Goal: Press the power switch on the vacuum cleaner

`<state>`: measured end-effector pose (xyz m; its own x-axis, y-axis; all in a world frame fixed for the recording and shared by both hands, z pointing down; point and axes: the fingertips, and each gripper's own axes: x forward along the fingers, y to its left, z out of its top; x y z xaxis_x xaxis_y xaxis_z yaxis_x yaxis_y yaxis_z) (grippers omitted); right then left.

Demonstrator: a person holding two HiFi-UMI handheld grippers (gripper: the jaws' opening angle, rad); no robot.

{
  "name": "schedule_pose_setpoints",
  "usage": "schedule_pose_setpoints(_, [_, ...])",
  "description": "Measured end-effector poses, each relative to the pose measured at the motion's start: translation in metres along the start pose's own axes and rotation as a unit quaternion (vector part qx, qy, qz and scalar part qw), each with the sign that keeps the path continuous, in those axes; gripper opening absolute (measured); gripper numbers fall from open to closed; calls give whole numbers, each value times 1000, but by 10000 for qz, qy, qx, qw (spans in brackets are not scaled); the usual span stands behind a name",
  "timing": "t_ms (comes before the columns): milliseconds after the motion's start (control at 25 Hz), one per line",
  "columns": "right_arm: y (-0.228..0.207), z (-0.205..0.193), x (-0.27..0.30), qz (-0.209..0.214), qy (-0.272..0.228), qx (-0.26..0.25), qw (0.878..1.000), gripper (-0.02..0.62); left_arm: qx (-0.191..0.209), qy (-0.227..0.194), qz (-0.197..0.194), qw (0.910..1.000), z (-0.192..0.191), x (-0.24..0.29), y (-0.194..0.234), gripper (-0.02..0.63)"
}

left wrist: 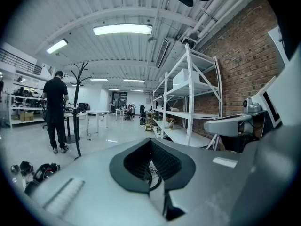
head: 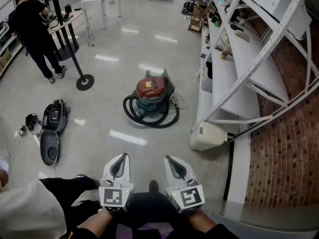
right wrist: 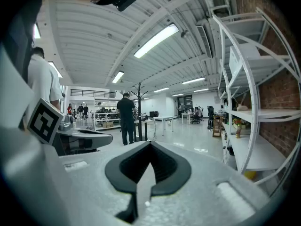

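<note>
The vacuum cleaner [head: 151, 92] stands on the glossy floor about mid-frame in the head view. It has a red top and a dark body, with its black hose [head: 149, 118] coiled around the base. My left gripper [head: 122, 157] and right gripper [head: 169, 159] are held side by side low in the frame, well short of the vacuum and pointing toward it. Both are shut with nothing in them. In the left gripper view the jaws of the left gripper [left wrist: 151, 143] meet at the tip, and a sliver of hose [left wrist: 153, 180] shows behind. In the right gripper view the right gripper [right wrist: 150, 144] looks the same.
White shelving [head: 239, 73] runs along the brick wall [head: 284, 148] on the right, with a white bin [head: 208, 136] at its foot. A coat stand base [head: 84, 81] and a black device [head: 52, 126] lie to the left. A person in black [head: 34, 31] stands far left.
</note>
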<state>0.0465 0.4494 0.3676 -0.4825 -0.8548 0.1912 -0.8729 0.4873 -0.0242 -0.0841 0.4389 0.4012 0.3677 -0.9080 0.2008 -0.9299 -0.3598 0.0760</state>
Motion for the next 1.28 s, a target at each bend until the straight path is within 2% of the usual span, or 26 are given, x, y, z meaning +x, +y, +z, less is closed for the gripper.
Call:
schedule_pose_setpoints(160, [-13, -2, -3, 45, 1, 24, 10000, -9, -2, -58, 17, 10000, 12, 10, -14, 15])
schedule_pose_setpoints(880, [-67, -20, -26, 198, 41, 231, 9995, -8, 179, -96, 143, 9997, 12, 30, -62, 15])
schedule_pose_setpoints(1080, [-75, -26, -29, 168, 14, 238, 9996, -8, 200, -95, 225, 9995, 12, 31, -63, 15])
schedule_pose_setpoints(1280, [-79, -27, -24, 57, 124, 331, 9994, -8, 180, -83, 127, 9997, 13, 39, -63, 15])
